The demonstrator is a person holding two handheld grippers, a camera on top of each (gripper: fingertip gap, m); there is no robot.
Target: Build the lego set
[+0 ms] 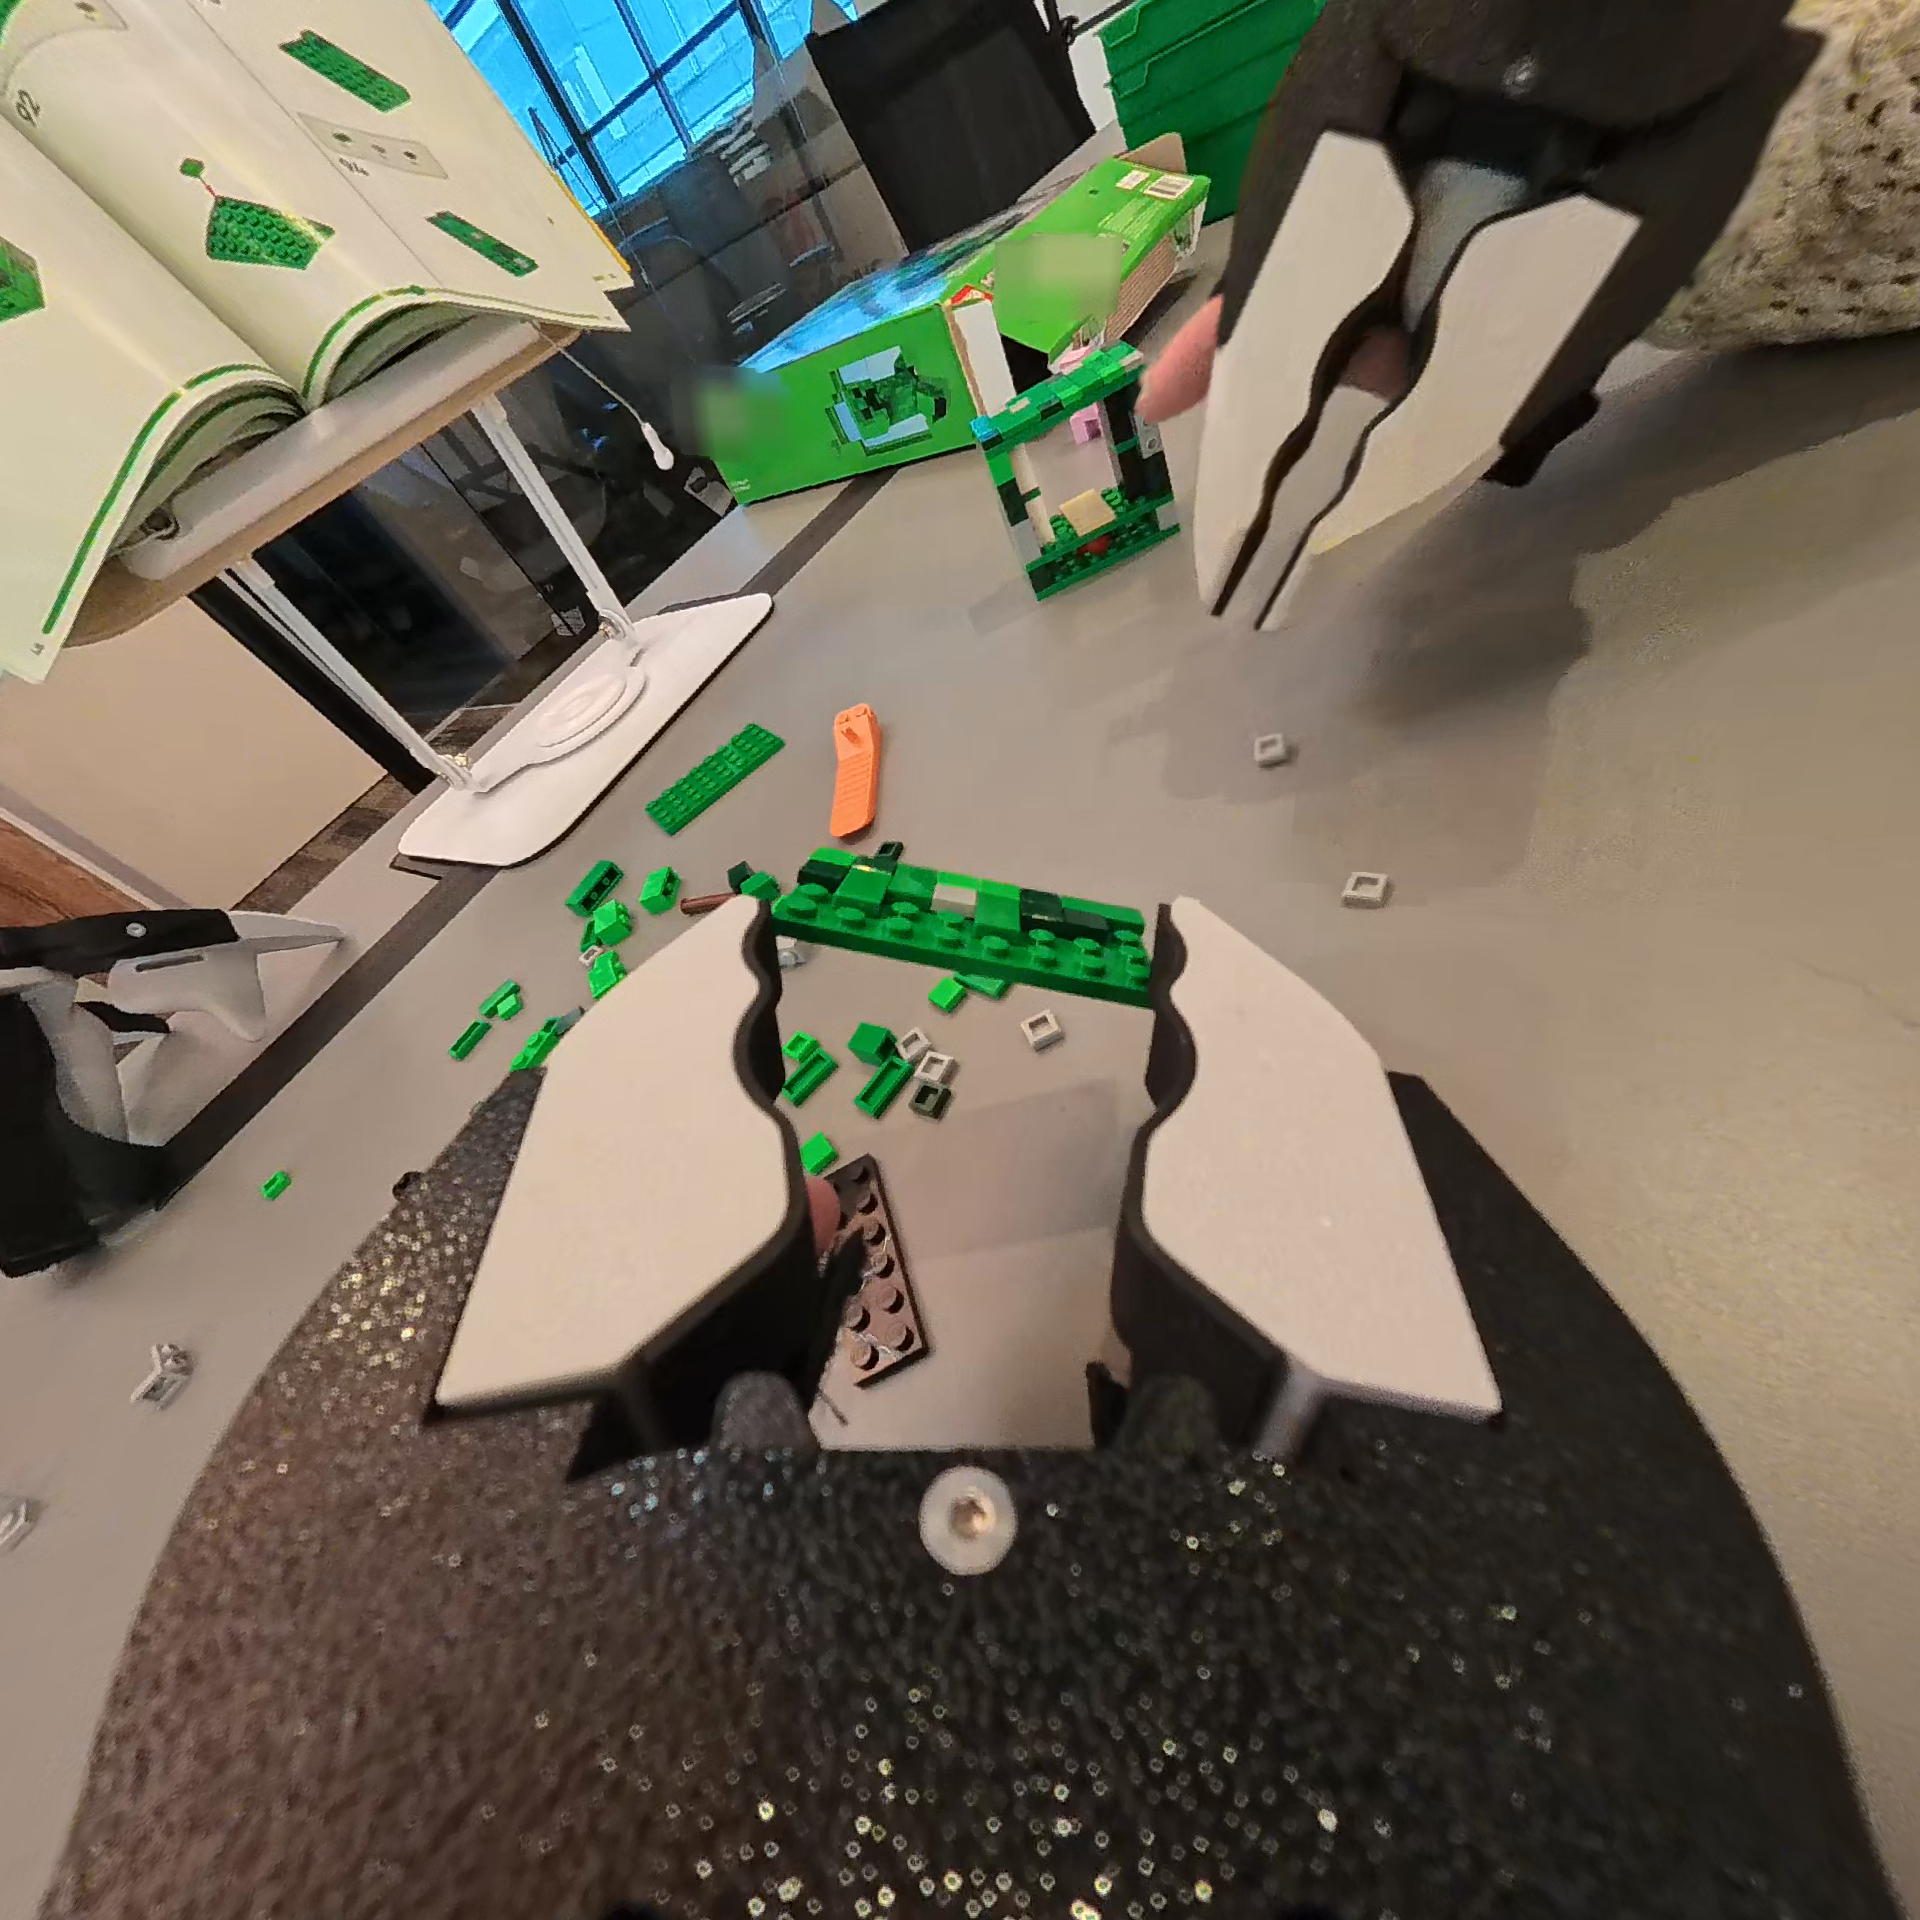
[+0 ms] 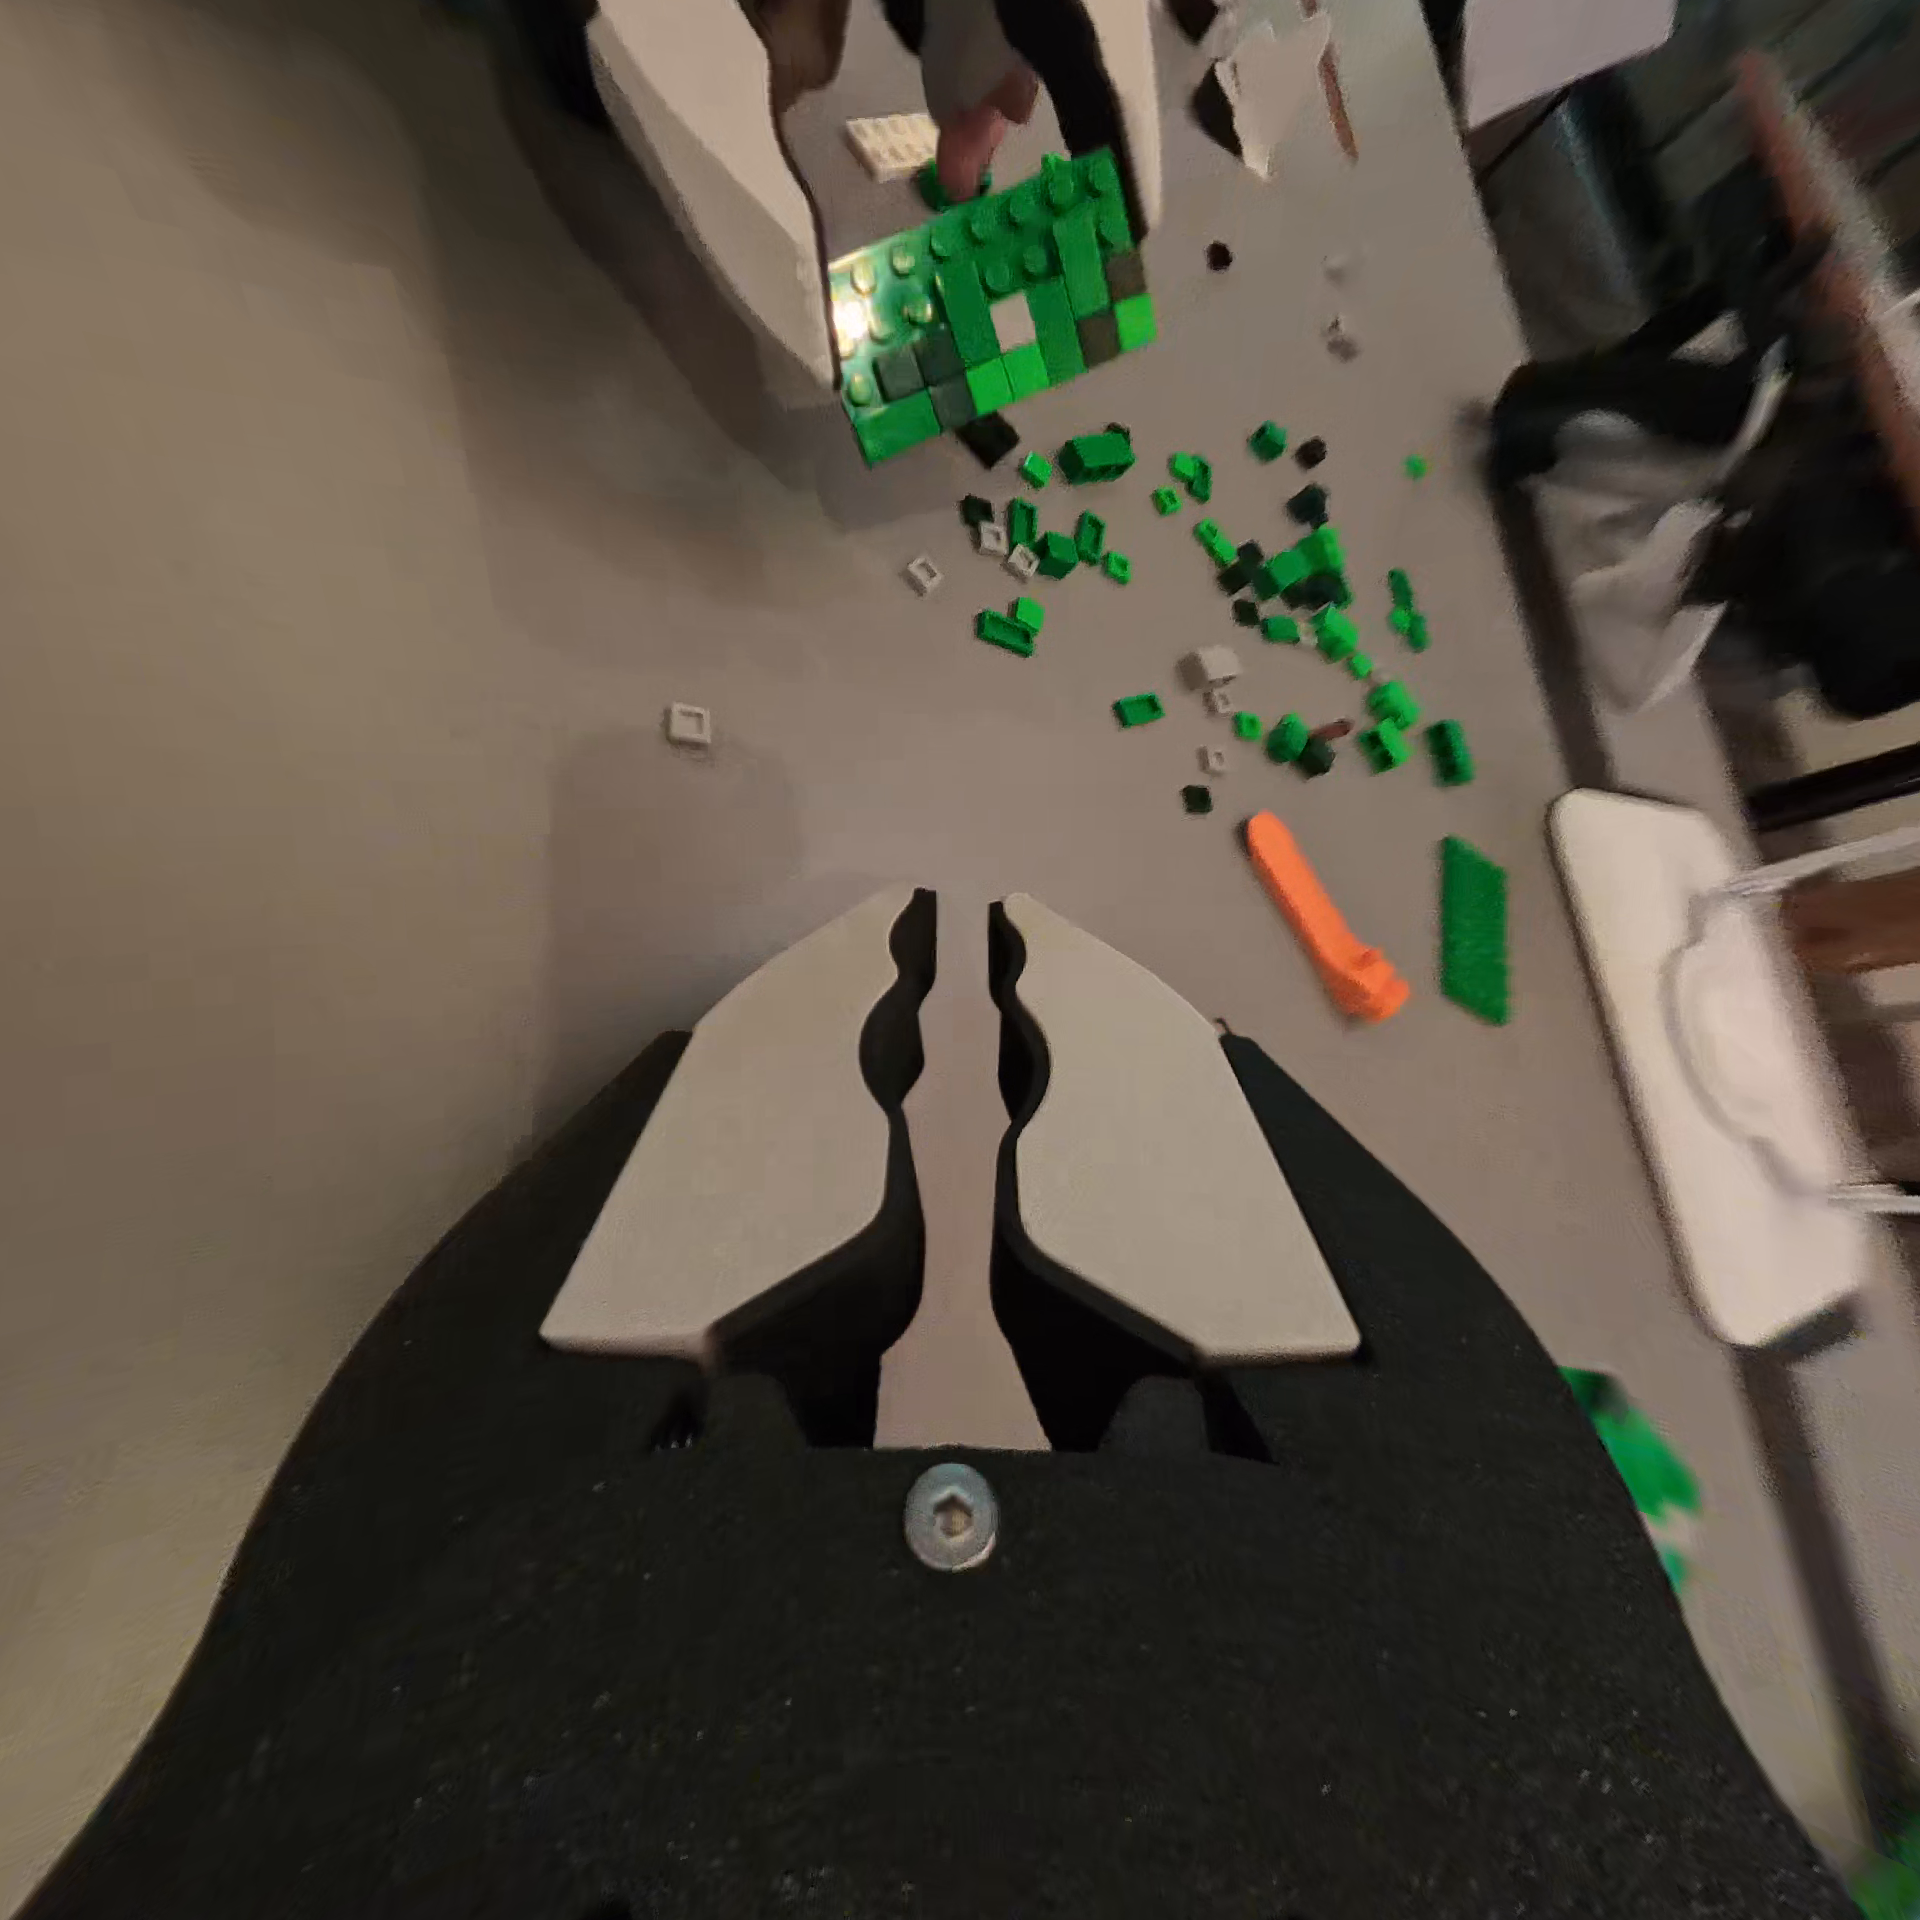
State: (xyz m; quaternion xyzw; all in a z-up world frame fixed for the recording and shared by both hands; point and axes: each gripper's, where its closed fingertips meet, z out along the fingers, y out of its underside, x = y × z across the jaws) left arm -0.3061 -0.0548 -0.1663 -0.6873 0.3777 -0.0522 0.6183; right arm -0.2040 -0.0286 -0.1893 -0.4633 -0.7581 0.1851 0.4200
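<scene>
My left gripper [image 1: 961, 925] is shut on the two ends of a green plate [image 1: 966, 935] that is topped with light green, dark green and grey tiles. In the right wrist view the same plate [image 2: 997, 301] sits tilted between the left gripper's white fingers [image 2: 727, 208]. My right gripper [image 2: 961, 899] is shut with only a narrow gap and holds nothing. It hovers above bare table, and in the left wrist view [image 1: 1242, 613] it hangs at the upper right. Loose green pieces [image 1: 603, 920] [image 2: 1299, 582] lie scattered on the grey table. A brown plate [image 1: 883, 1278] lies under the left gripper.
An orange brick separator [image 1: 857, 769] [image 2: 1320, 925] and a long green plate [image 1: 717, 779] [image 2: 1473, 930] lie near a white stand base [image 1: 592, 727]. The stand holds an open instruction book [image 1: 260, 239]. A built green frame [image 1: 1081, 478] and the green box [image 1: 862, 405] stand behind. Small grey tiles [image 1: 1366, 888] lie around. Left tips to right tips: about 12 cm. The orange brick separator [image 1: 857, 769] is about 15 cm from both grippers' fingertips. My right wrist view [image 2: 1316, 915] looks at it from another angle.
</scene>
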